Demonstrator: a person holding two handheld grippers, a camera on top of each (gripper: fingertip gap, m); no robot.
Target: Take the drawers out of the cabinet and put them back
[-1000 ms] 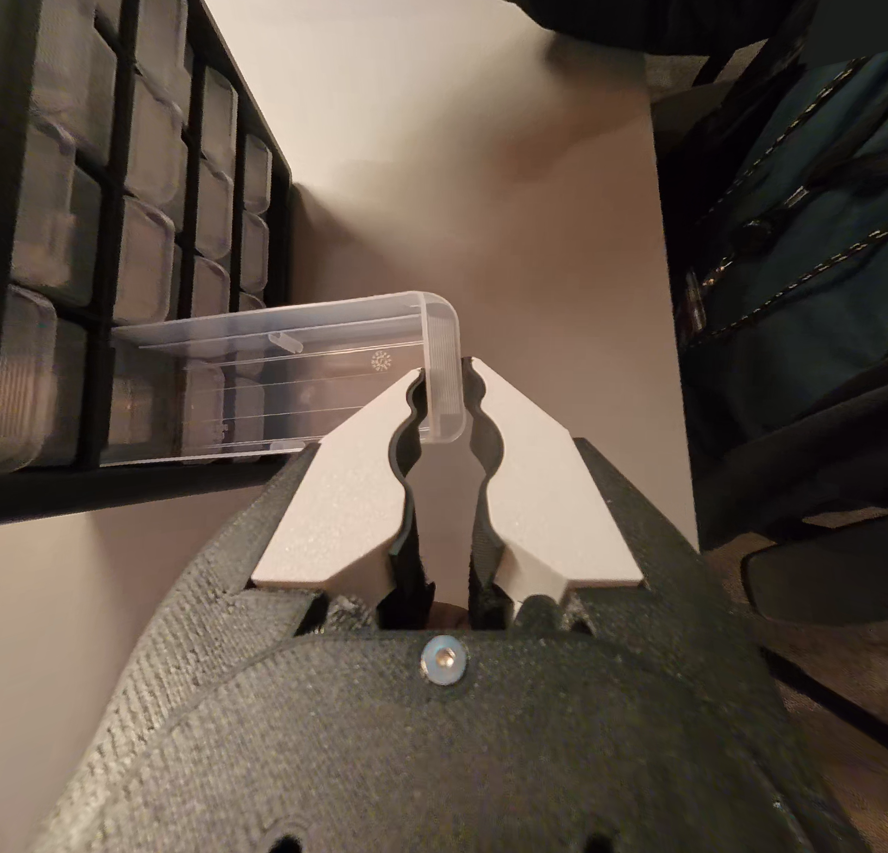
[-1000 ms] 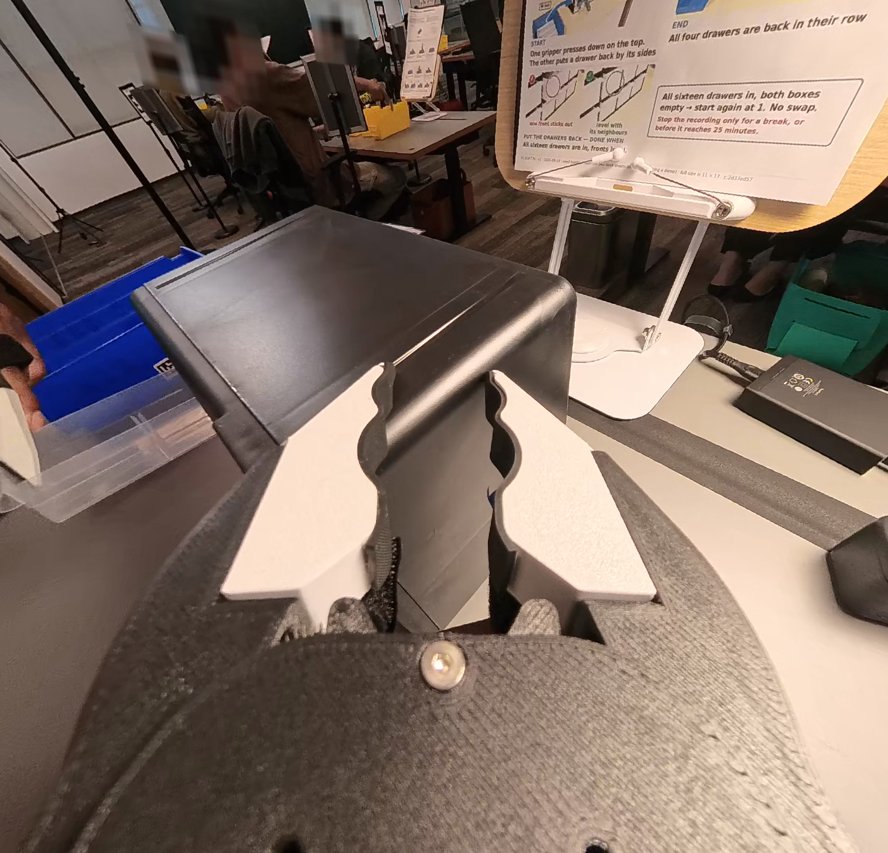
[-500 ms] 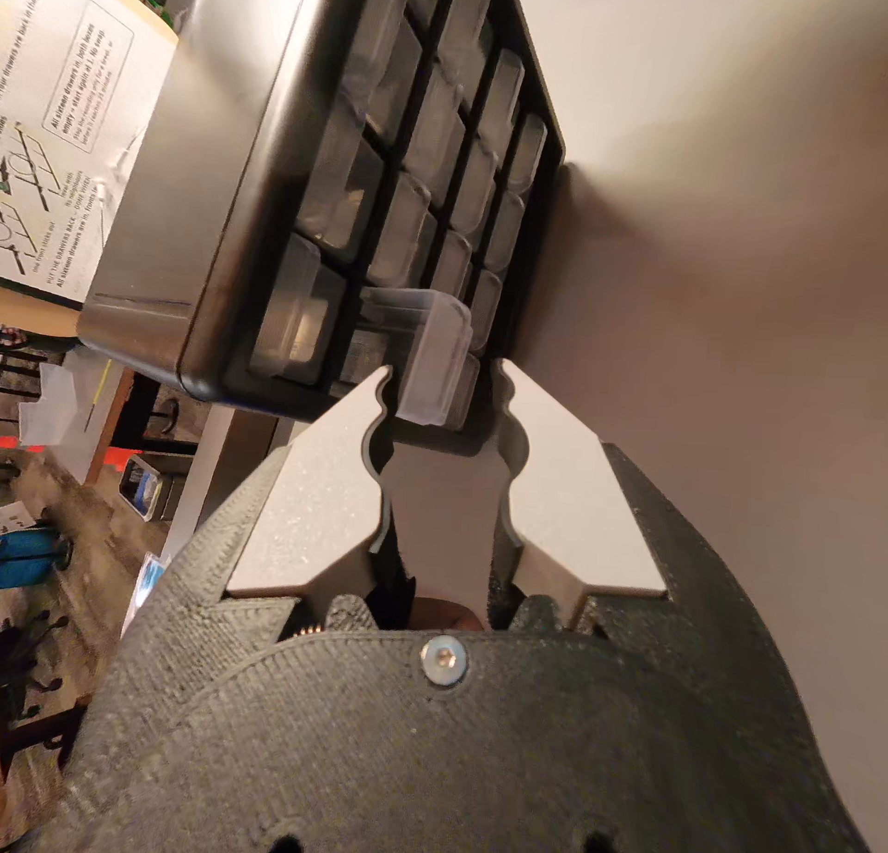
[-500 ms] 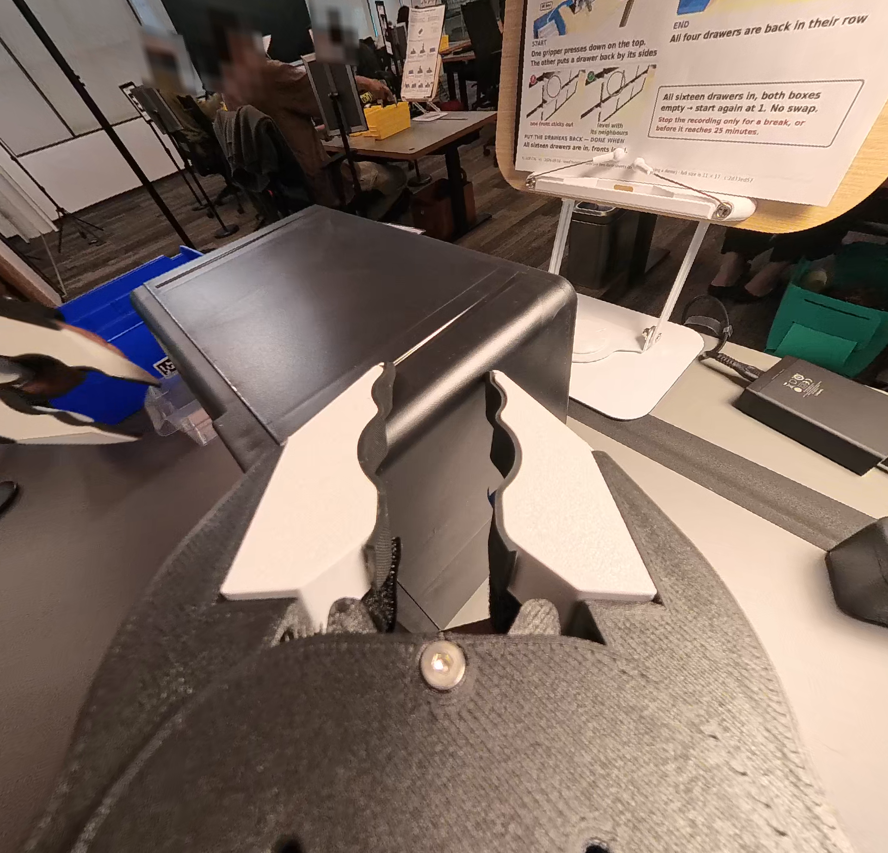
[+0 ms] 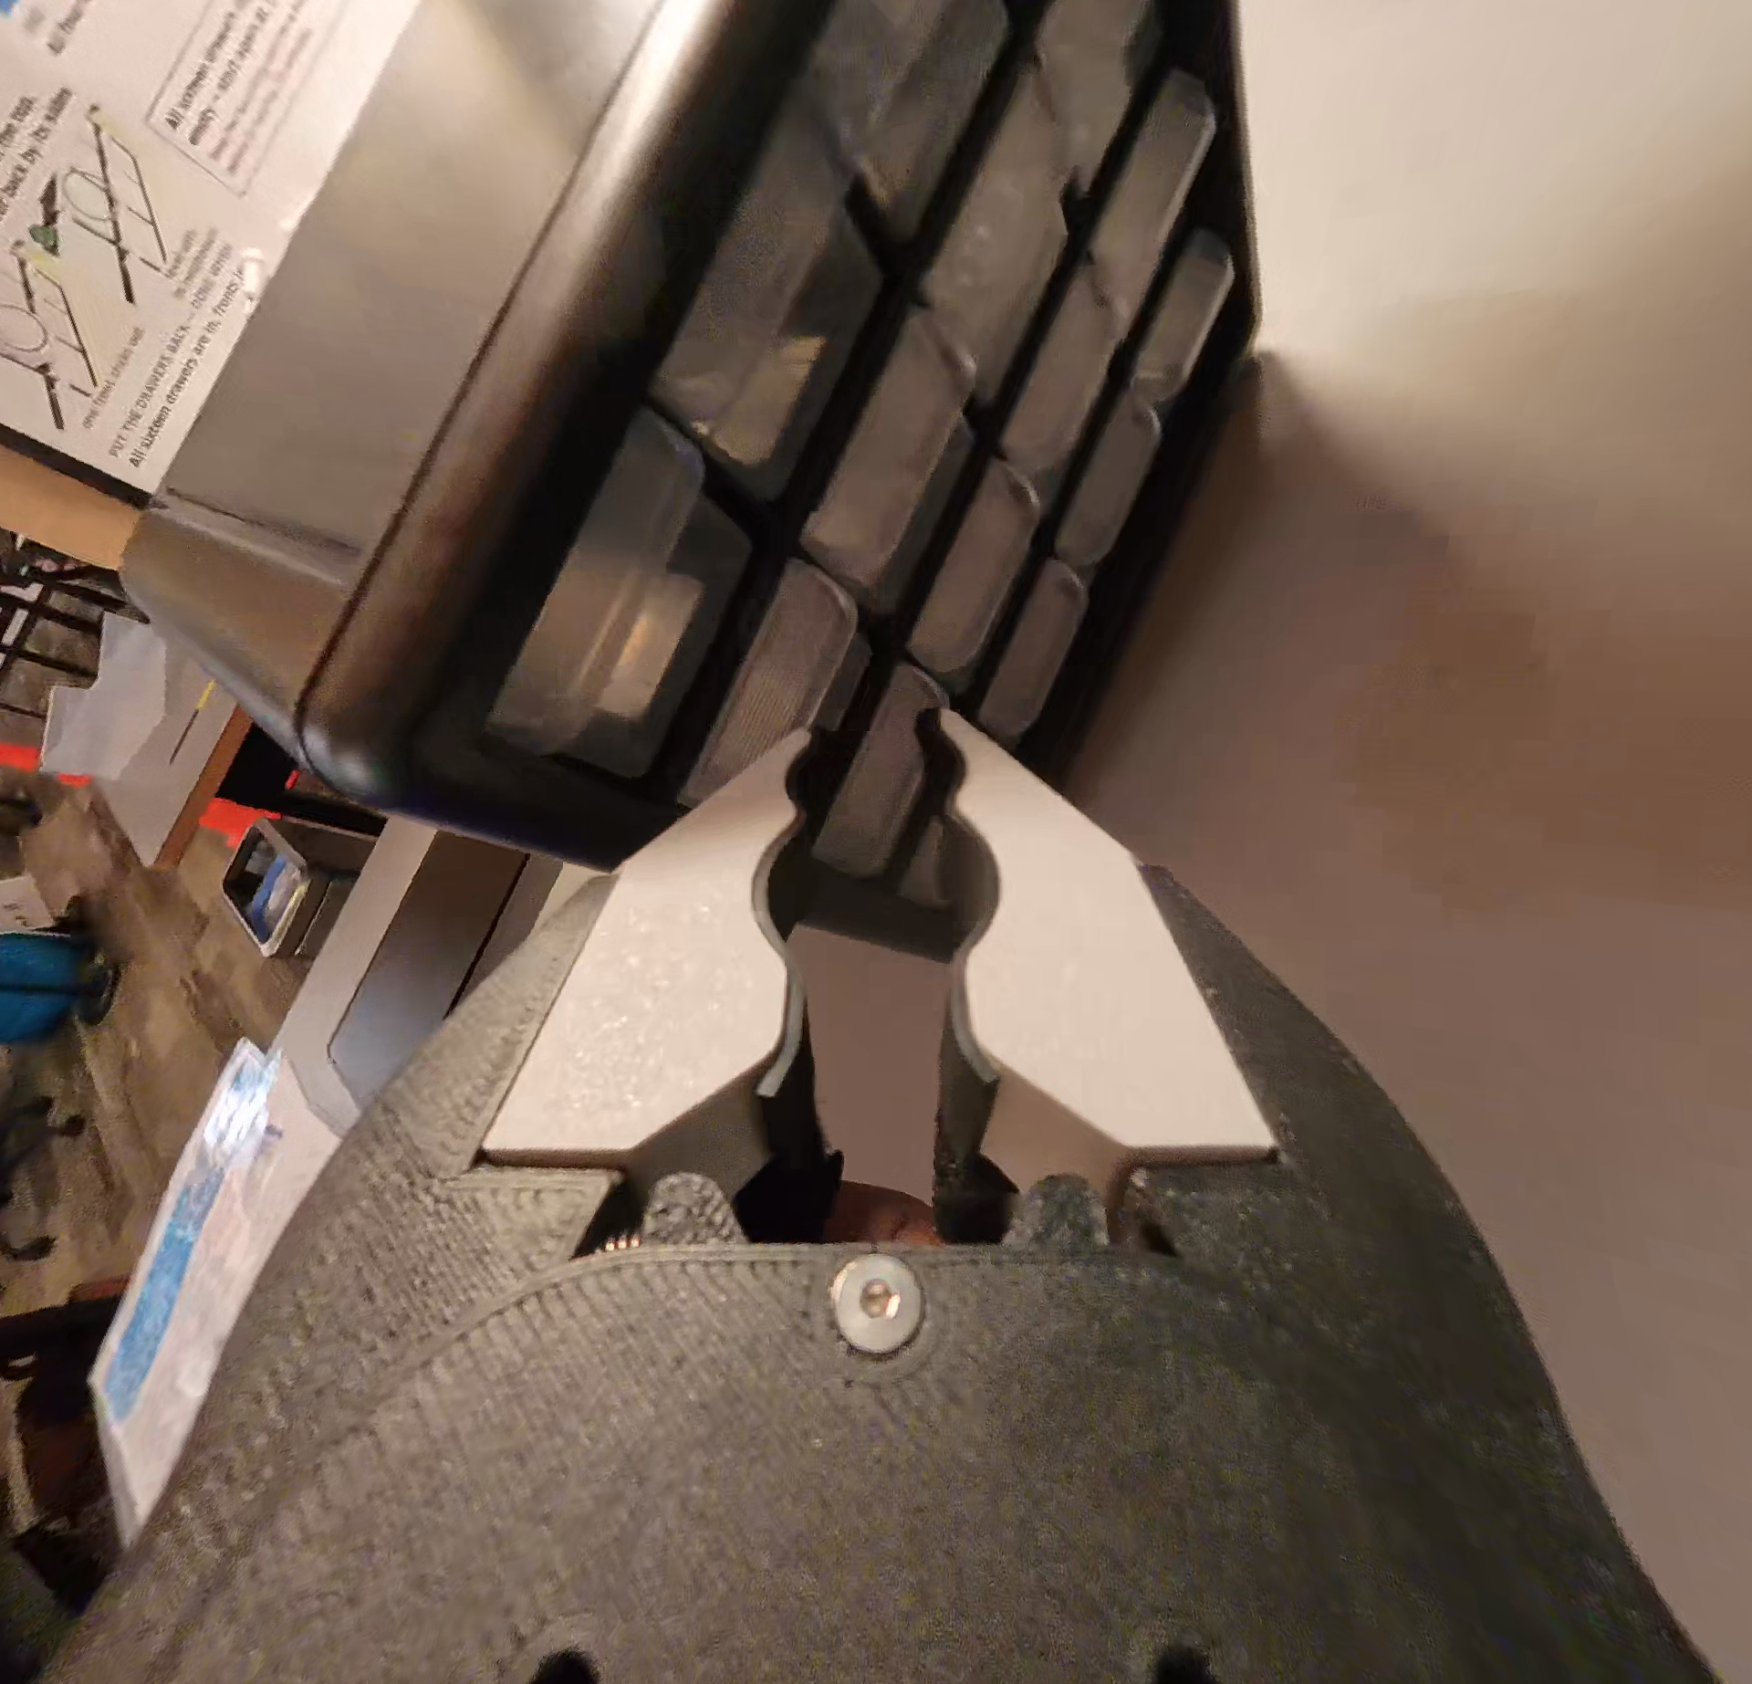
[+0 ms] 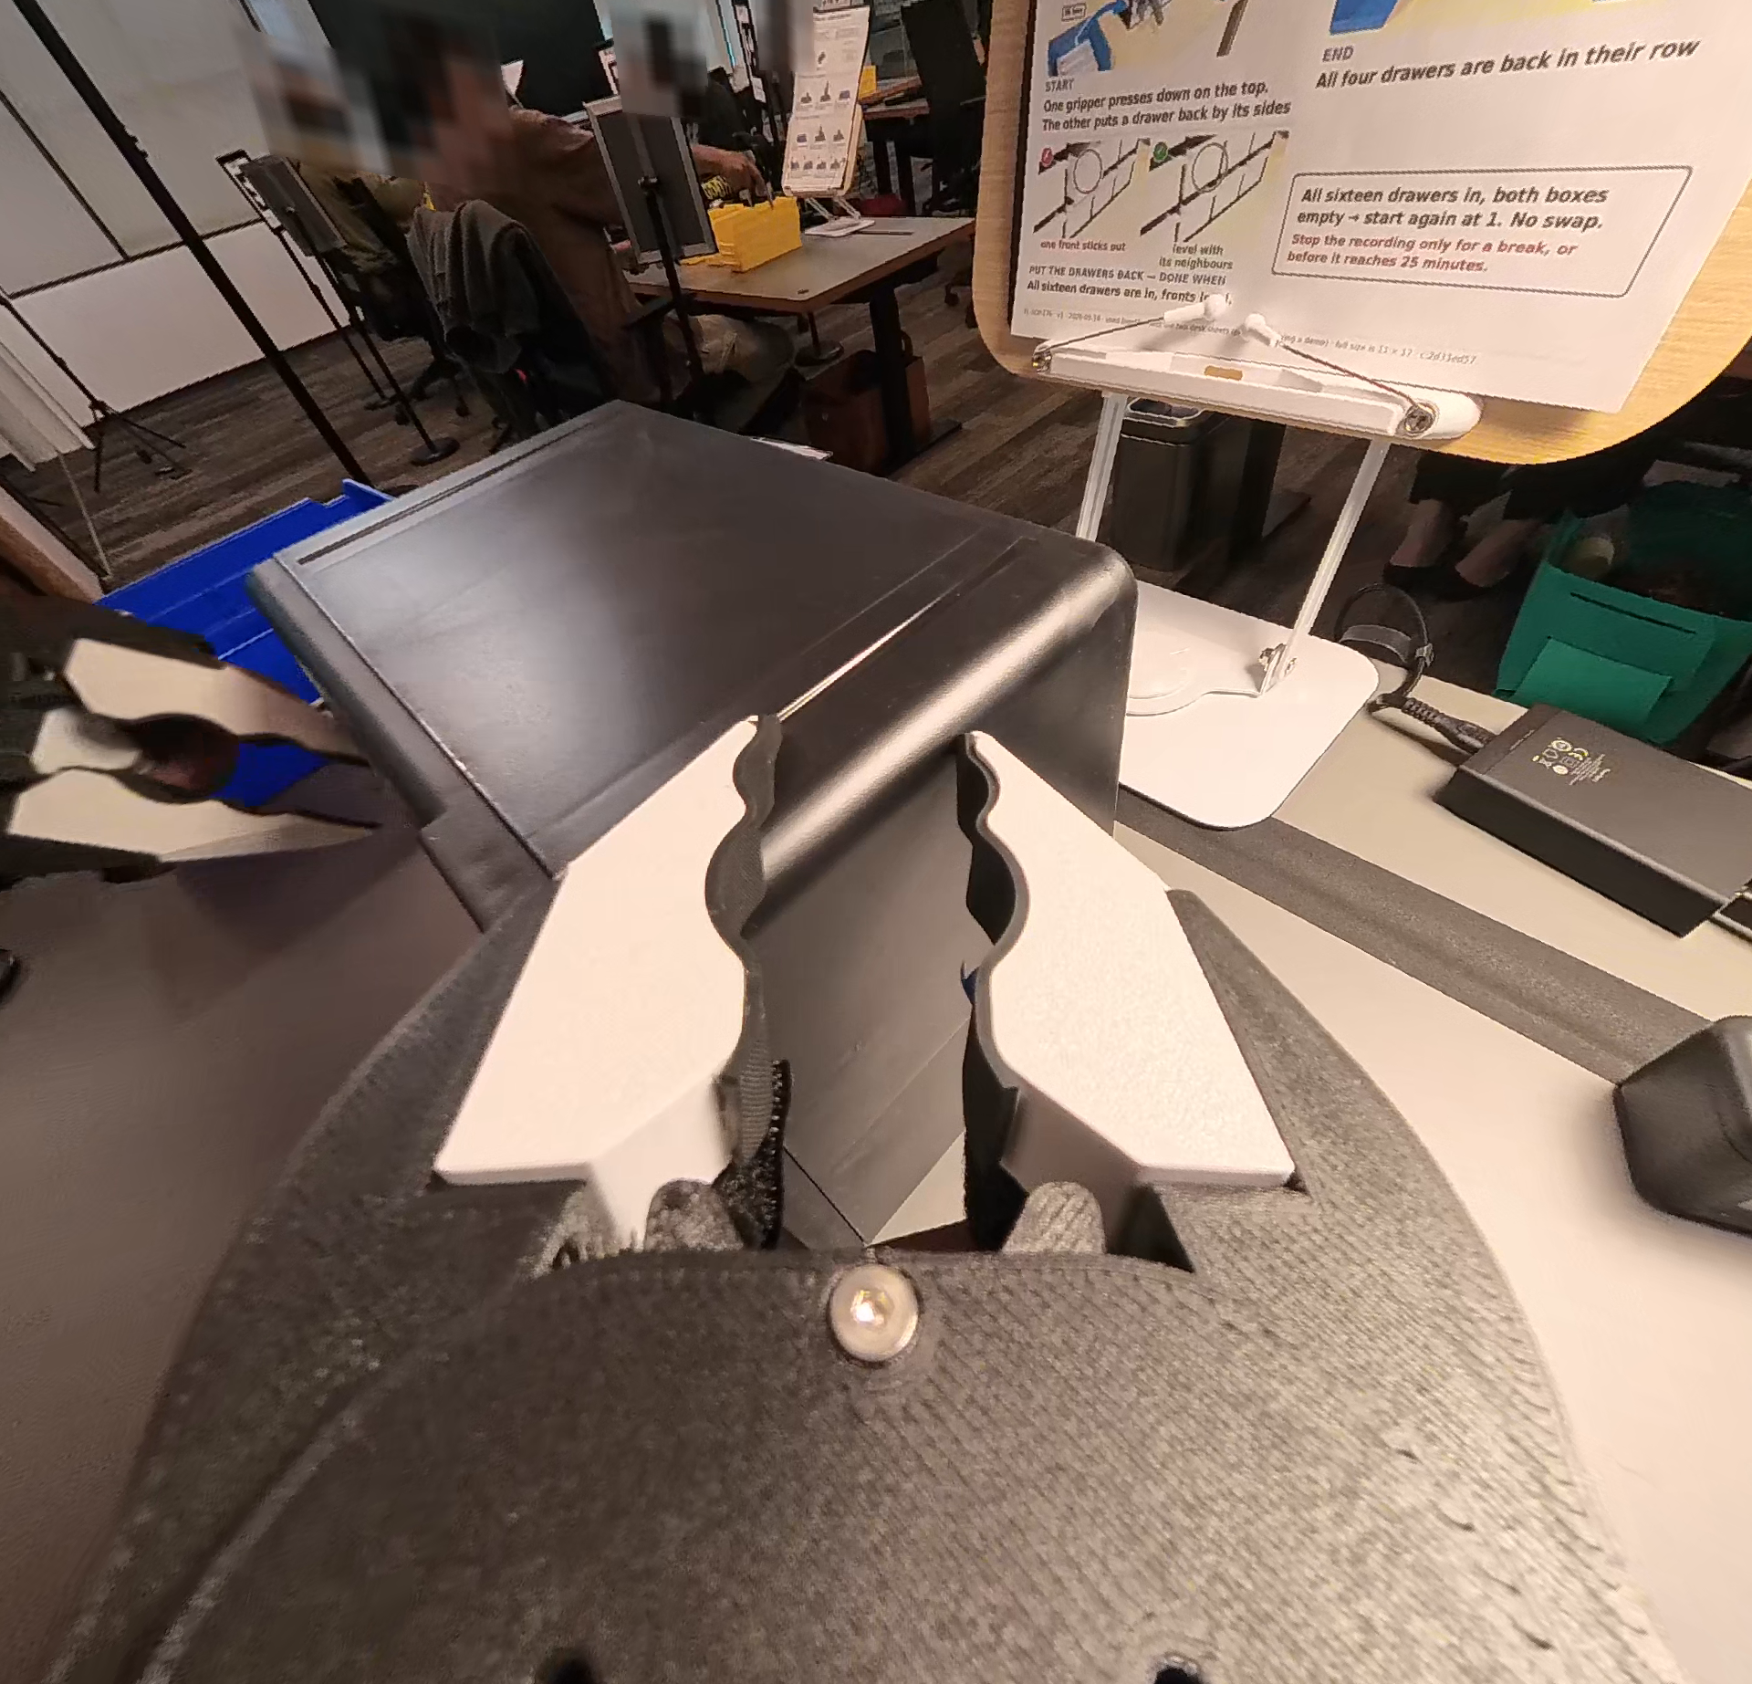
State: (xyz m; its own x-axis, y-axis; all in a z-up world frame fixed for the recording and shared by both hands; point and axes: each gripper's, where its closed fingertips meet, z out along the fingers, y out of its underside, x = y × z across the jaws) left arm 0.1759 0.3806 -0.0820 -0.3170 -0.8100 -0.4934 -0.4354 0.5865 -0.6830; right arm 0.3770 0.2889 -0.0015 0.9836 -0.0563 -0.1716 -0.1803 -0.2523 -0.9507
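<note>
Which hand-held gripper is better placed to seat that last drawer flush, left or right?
Left. The left hand-held gripper is at the cabinet front, fingers astride the drawer. The right hand-held gripper is at the cabinet's top edge.

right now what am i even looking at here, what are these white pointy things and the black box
Two pictures, each from a camera riding on a hand-held tool. The white wedges are each tool's two fingers. The left tool faces the black cabinet and its rows of clear drawers, its fingers either side of one drawer front; whether they squeeze it is unclear. The right tool rests at the cabinet's top edge, open, holding nothing. Behind stand a blue bin and an instruction sheet.
</note>
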